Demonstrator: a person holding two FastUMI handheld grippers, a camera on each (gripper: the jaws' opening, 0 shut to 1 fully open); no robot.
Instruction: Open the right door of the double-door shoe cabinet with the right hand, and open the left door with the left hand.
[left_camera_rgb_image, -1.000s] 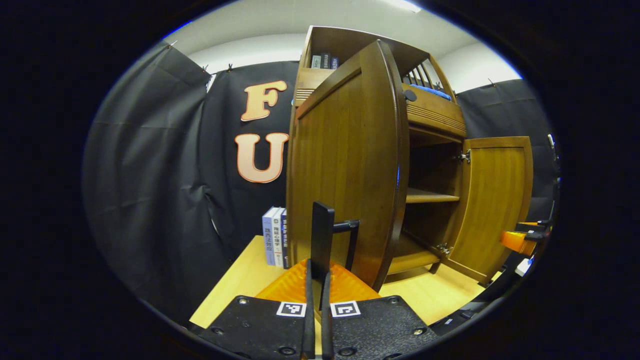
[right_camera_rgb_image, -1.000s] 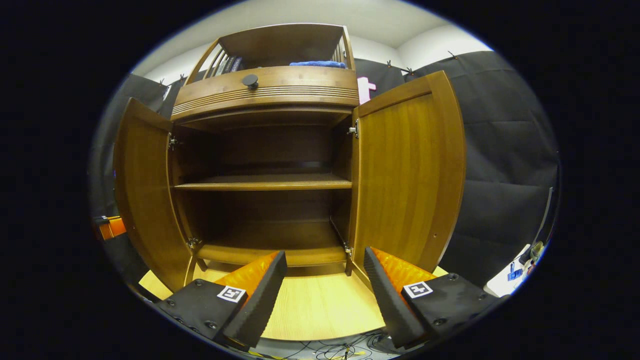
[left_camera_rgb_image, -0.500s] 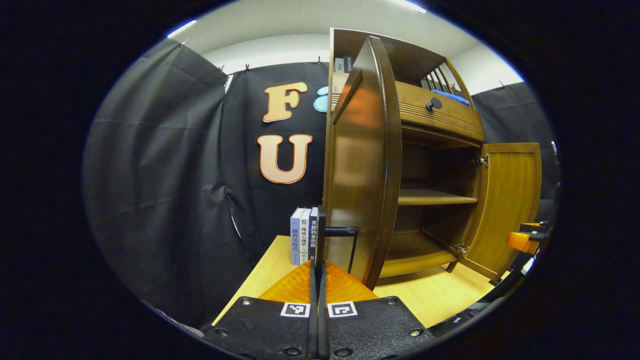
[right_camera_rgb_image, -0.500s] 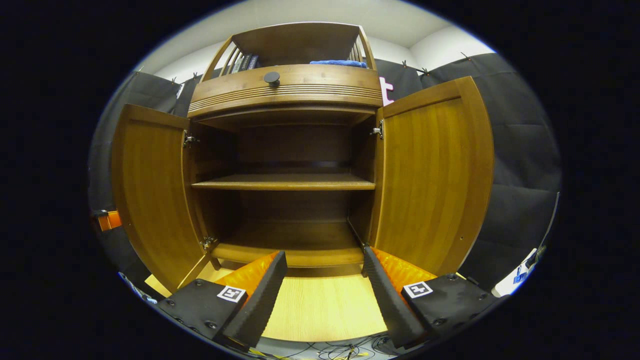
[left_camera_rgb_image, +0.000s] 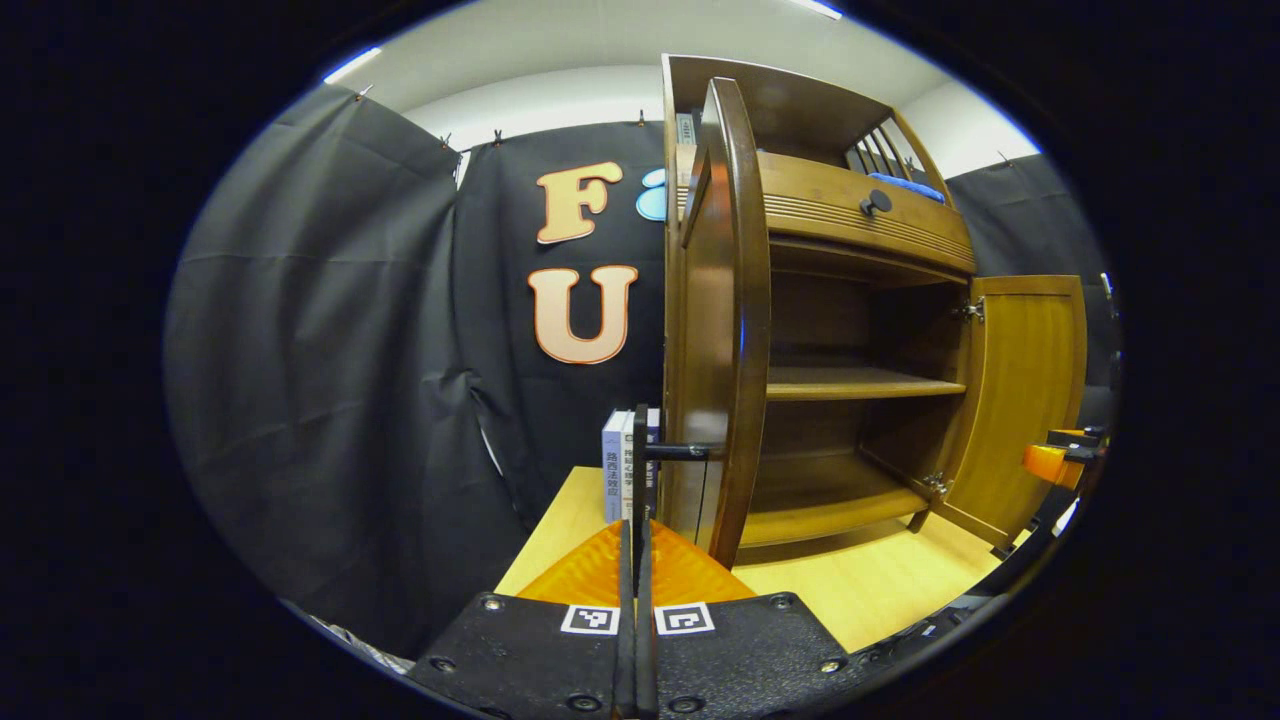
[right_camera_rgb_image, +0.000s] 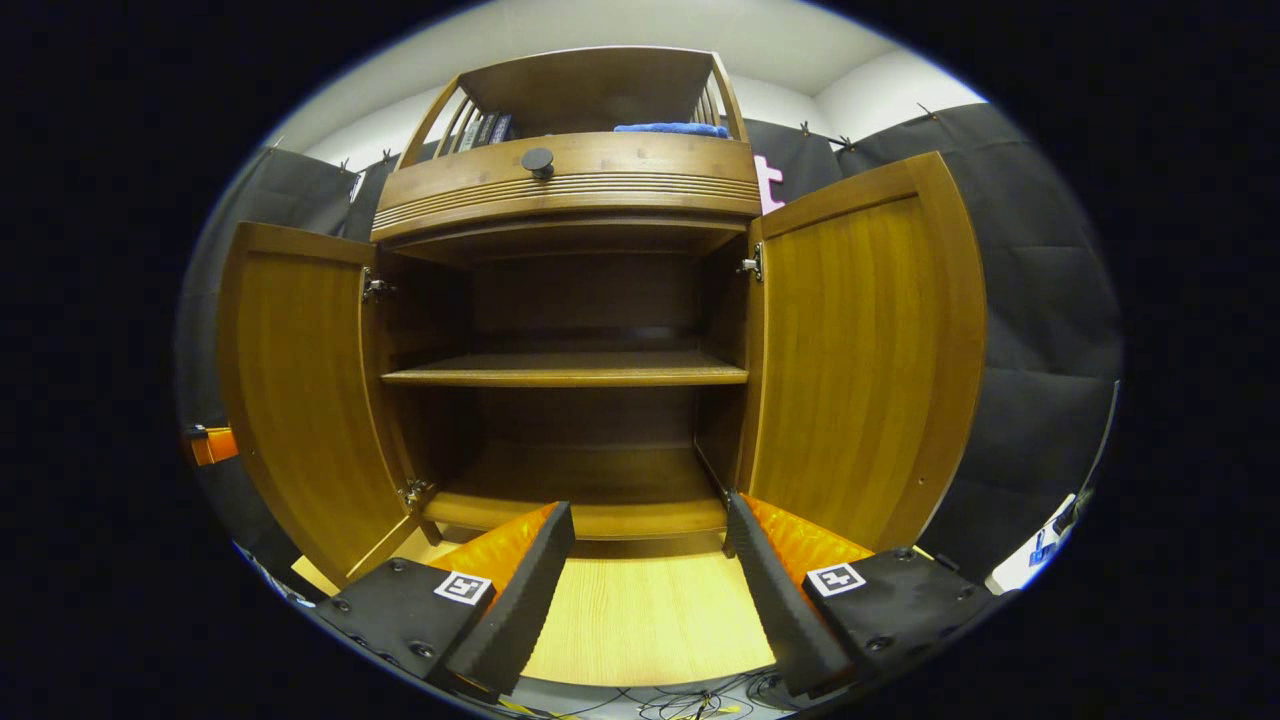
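- In the left gripper view, the left tool (left_camera_rgb_image: 640, 520) has its two fingers pressed together with no gap, closed on the black handle (left_camera_rgb_image: 680, 452) of the left door (left_camera_rgb_image: 720, 320).
- That handle juts from the door's outer face, and the door is seen nearly edge-on, swung well out from the cabinet (left_camera_rgb_image: 860, 230).
- Just behind the handle, a few books (left_camera_rgb_image: 620, 465) stand upright on the counter (left_camera_rgb_image: 560, 530) beside the cabinet.
- In the right gripper view, the right tool (right_camera_rgb_image: 650, 570) is wide open, its fingers far apart, holding and touching nothing; it hangs over the counter in front of the cabinet.
- Beyond it, the right door (right_camera_rgb_image: 860, 350) stands open, its inner face showing, with the left door open on the other side.
- Between the doors, the inside shows one shelf (right_camera_rgb_image: 565, 368) and a bottom board.
- Above is a drawer front with a dark round knob (right_camera_rgb_image: 537, 160), and on top lies a blue cloth (right_camera_rgb_image: 670, 129).
- The left tool's orange body shows small past the left door's edge in the right gripper view.
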